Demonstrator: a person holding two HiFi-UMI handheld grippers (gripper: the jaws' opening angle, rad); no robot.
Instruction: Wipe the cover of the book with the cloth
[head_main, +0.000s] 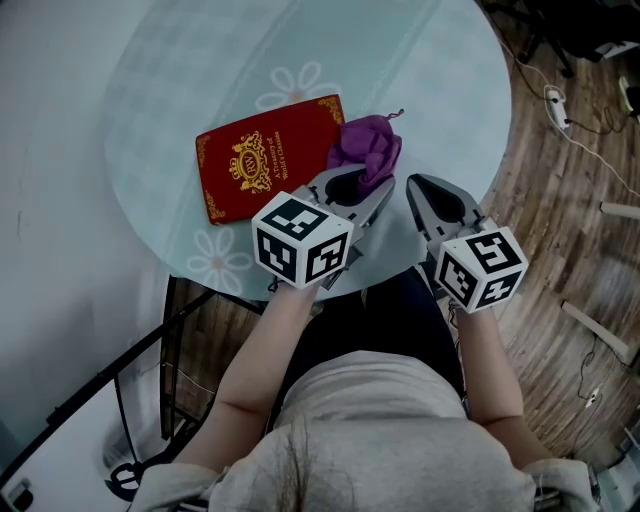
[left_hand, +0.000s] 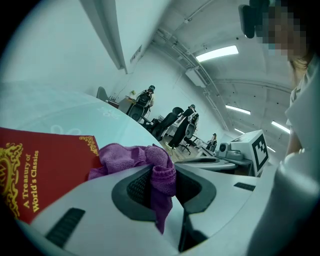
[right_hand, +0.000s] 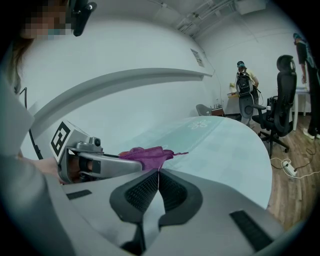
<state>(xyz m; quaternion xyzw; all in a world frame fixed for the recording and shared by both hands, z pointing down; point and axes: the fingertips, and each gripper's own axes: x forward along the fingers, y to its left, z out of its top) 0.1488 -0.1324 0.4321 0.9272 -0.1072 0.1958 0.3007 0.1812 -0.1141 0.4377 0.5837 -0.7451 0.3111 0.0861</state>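
A red book (head_main: 265, 160) with gold print lies flat on the round glass table (head_main: 150, 80); in the left gripper view the book (left_hand: 35, 172) fills the lower left. A purple cloth (head_main: 368, 146) sits bunched at the book's right edge. My left gripper (head_main: 372, 187) is shut on the cloth (left_hand: 160, 172), a fold pinched between the jaws and a tail hanging down. My right gripper (head_main: 418, 188) hangs to the right of it over the table's near edge, shut with nothing in it; its own view shows the jaws (right_hand: 158, 176) pressed together and the cloth (right_hand: 147, 155) beyond.
A black metal stand (head_main: 120, 400) sits under the table at the left. Cables and a power strip (head_main: 556, 108) lie on the wooden floor at the right. Office chairs (right_hand: 280, 100) and people stand far off in the room.
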